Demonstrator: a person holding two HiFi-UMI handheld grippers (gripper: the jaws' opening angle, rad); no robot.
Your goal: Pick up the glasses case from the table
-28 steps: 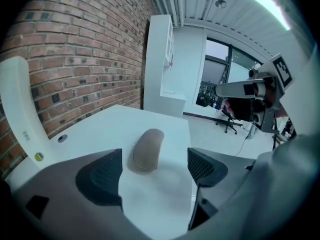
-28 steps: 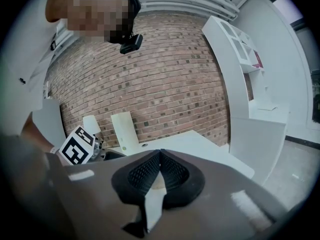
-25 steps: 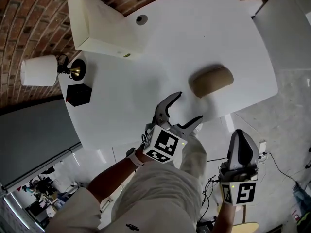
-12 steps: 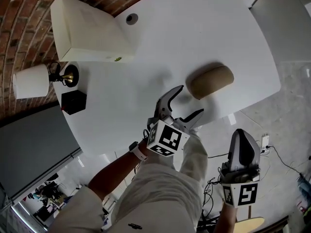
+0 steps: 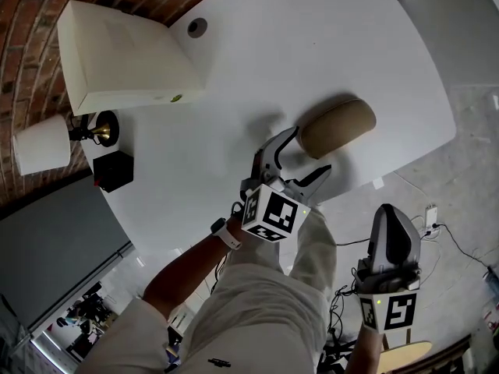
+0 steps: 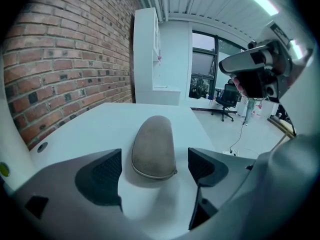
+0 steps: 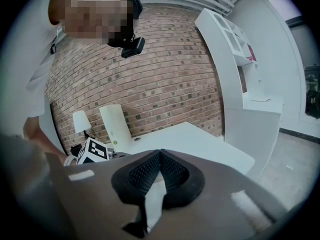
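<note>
Glasses case [image 6: 154, 146]: flat on the white table [image 5: 312, 37], right side, close to the edge. Likely light, stiff shell, tan cloth-like skin, so decent grip and low crush risk. Best taken across the narrow width at the near end. Left gripper [image 5: 308, 153] spread wide, case just ahead, untouched. Right gripper [image 7: 159, 156] pressed closed, nothing in it, off the table. Cream box [image 5: 125, 57], lamp [image 5: 43, 142], black box [image 5: 113, 170] far left, well apart. Nothing in the way.

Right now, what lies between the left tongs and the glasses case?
Only bare table, seen in the left gripper view; the left tongs stand open.
</note>
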